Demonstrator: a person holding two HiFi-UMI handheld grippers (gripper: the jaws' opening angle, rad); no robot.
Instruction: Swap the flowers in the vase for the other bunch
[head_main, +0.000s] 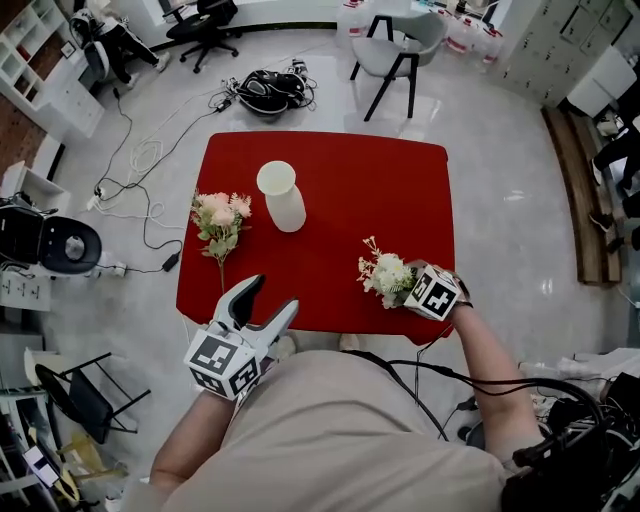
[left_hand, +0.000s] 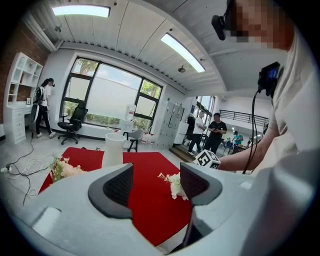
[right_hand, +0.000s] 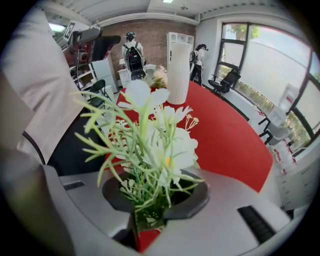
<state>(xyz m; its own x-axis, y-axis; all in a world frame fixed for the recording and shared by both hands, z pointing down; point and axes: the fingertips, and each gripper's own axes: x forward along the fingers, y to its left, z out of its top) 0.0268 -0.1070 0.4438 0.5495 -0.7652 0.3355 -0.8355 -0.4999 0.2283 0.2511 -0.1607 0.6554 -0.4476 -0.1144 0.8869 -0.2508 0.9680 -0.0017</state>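
On the red desk (head_main: 370, 190) the white vase (head_main: 281, 196) stands upright near the middle, and no flowers are in it. To its left the pink bunch (head_main: 220, 222) lies flat on the desk, near the vase but apart from it. I judge that this is the bunch already taken out.

At the front right edge, the right gripper (right_hand: 155, 200) is closed narrowly on the green stems of the white bunch (right_hand: 160, 145). The blossoms stand out beyond the jaws. This low hold keeps the flowers uncrushed, but I cannot see how much stem is free behind the jaws for entering the vase mouth.

The left gripper (head_main: 272, 296) hovers at the near edge with its jaws apart and nothing between them. It is probably kept free to steady the light vase.
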